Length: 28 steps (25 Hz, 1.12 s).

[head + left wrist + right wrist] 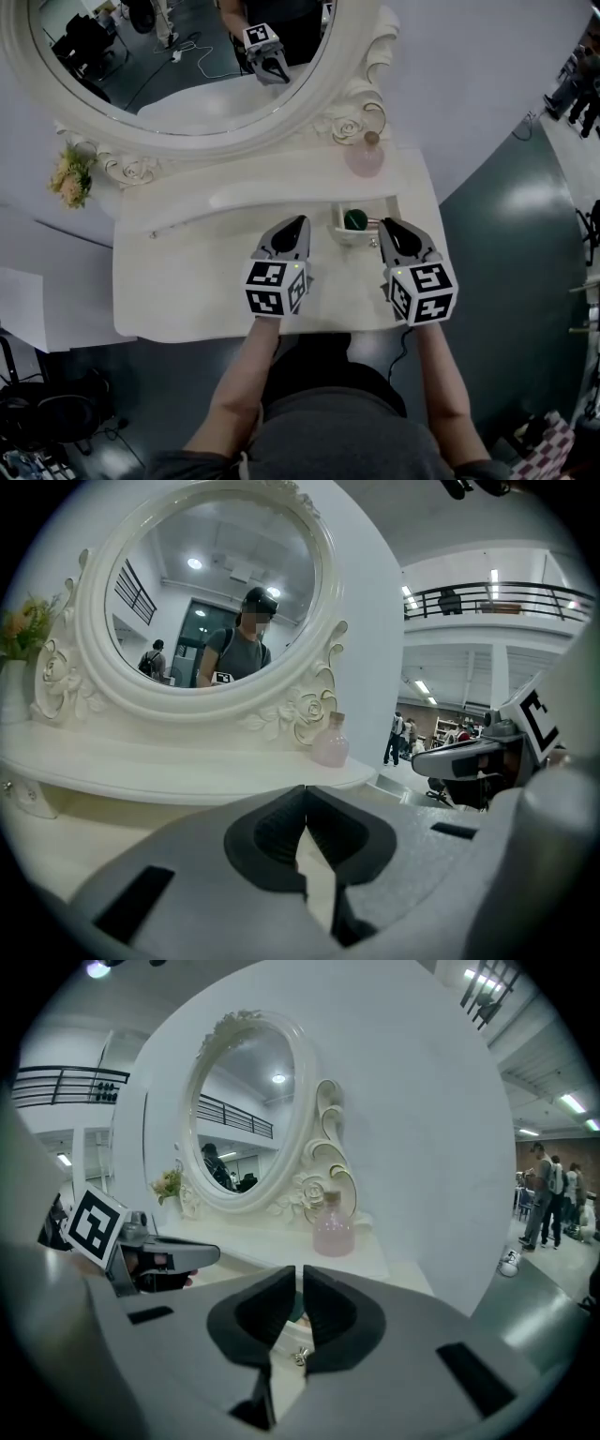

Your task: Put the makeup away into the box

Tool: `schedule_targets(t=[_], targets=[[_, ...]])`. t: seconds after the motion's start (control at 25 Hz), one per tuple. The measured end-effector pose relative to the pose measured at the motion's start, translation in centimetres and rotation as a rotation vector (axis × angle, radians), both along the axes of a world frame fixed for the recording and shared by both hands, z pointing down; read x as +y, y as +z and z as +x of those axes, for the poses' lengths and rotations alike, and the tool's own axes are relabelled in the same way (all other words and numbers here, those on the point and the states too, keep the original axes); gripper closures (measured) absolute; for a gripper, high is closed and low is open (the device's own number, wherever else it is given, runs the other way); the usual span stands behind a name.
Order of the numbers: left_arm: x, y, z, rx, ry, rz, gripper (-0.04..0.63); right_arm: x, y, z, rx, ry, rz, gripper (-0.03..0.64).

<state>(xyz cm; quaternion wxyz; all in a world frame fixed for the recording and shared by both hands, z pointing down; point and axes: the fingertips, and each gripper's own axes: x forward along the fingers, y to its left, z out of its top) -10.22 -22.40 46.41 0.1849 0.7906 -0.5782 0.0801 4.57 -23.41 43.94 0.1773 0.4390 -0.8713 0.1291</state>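
The fingers (267, 834) of the left gripper (294, 230) are pressed together at the tips and pinch nothing. The fingers (333, 1314) of the right gripper (392, 229) are almost together, with only a thin slit between the pads, and nothing is gripped there.

Both grippers hover over the white dressing table (178, 281), side by side and apart. The small open box (338, 232) sits just ahead of them, between their tips. A green round item (355, 220) lies inside the box. It may be a makeup pot, but it is too small in the head view to be sure.

In the right gripper view the jaws cover nearly all of the box, and only a sliver of teal shows through the slit. A tiny metal piece (300, 1357) glints low in the gap, and what it is cannot be made out.

In the head view the right gripper's tip overlaps the box's right corner, and whether they touch cannot be told. The left gripper view does not show the box at all.

A pink bottle (366, 157) stands on the raised shelf behind the box, beside the carved frame of the oval mirror (187, 66). The top of the mirror is cut off in the head view. A bunch of flowers (71, 178) stands at the shelf's far left.
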Motion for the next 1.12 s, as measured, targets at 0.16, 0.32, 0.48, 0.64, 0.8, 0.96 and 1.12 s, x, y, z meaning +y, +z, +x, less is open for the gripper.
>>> schedule_targets(t=[0.16, 0.32, 0.48, 0.64, 0.8, 0.96, 1.12], targets=[[0.6, -0.4, 0.3, -0.005, 0.0, 0.012, 0.589, 0.7, -0.5, 0.9, -0.015, 0.019, 0.015, 0.597], [1.3, -0.8, 0.6, -0.011, 0.001, 0.02, 0.589, 1.5, -0.9, 1.5, -0.027, 0.031, 0.022, 0.611], [2.0, -1.1, 0.8, -0.019, 0.006, 0.026, 0.589, 2.5, -1.0, 1.9, -0.039, 0.035, 0.019, 0.611], [2.5, -1.3, 1.0, -0.024, 0.012, 0.03, 0.589, 3.4, -1.1, 2.4, -0.051, 0.043, 0.019, 0.611], [2.9, -1.6, 1.3, -0.029, 0.02, 0.038, 0.589, 4.1, -1.4, 3.2, -0.058, 0.069, 0.031, 0.612], [3.3, -1.8, 1.6, -0.031, 0.026, 0.043, 0.589, 4.7, -1.6, 4.4, -0.067, 0.099, 0.044, 0.612], [3.7, -2.0, 1.8, -0.032, 0.029, 0.048, 0.589, 5.3, -1.9, 5.5, -0.084, 0.127, 0.052, 0.612]])
